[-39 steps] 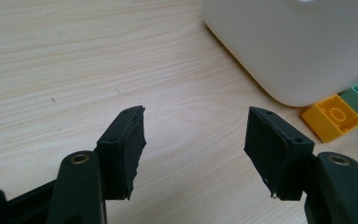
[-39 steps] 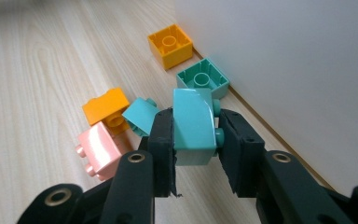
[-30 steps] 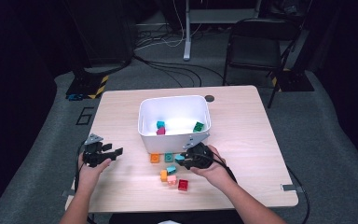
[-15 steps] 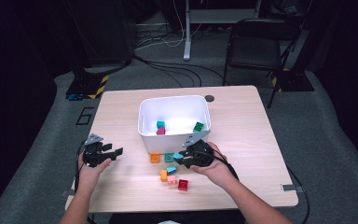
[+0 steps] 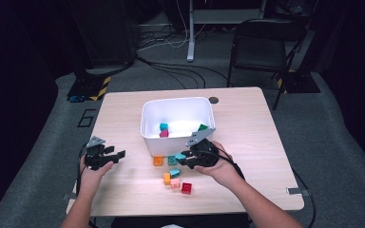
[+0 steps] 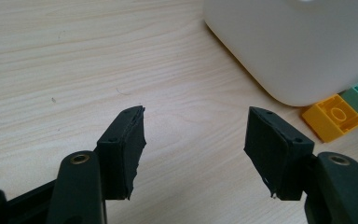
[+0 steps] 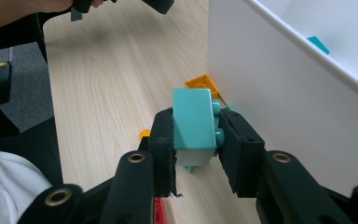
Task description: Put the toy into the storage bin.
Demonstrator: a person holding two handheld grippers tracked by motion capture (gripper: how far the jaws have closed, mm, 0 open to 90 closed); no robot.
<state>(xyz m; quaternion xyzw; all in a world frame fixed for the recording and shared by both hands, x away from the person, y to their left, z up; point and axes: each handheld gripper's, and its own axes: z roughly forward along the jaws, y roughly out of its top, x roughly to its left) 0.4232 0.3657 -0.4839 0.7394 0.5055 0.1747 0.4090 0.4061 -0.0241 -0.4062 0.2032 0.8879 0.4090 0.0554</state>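
My right gripper (image 5: 184, 158) is shut on a light teal brick (image 7: 193, 123) and holds it just above the table, close to the front wall of the white bin (image 5: 148, 135). The same brick (image 5: 180, 156) shows at the jaw tips in the high view. Inside the bin lie a teal brick (image 5: 163, 127), a magenta brick (image 5: 164, 134) and a green brick (image 5: 203, 128). My left gripper (image 5: 116, 156) rests low at the table's left with its jaws wide apart and nothing between them (image 6: 196, 140).
Loose bricks lie on the wooden table in front of the bin: an orange one (image 5: 158, 161), a green one (image 5: 172, 160), another orange (image 5: 167, 178), a pink one (image 5: 175, 183) and a red one (image 5: 187, 188). A folding chair (image 5: 259, 52) stands beyond the table.
My right gripper has risen a little, lifting the teal brick off the table from among the loose bricks. The left gripper has stayed where it was.
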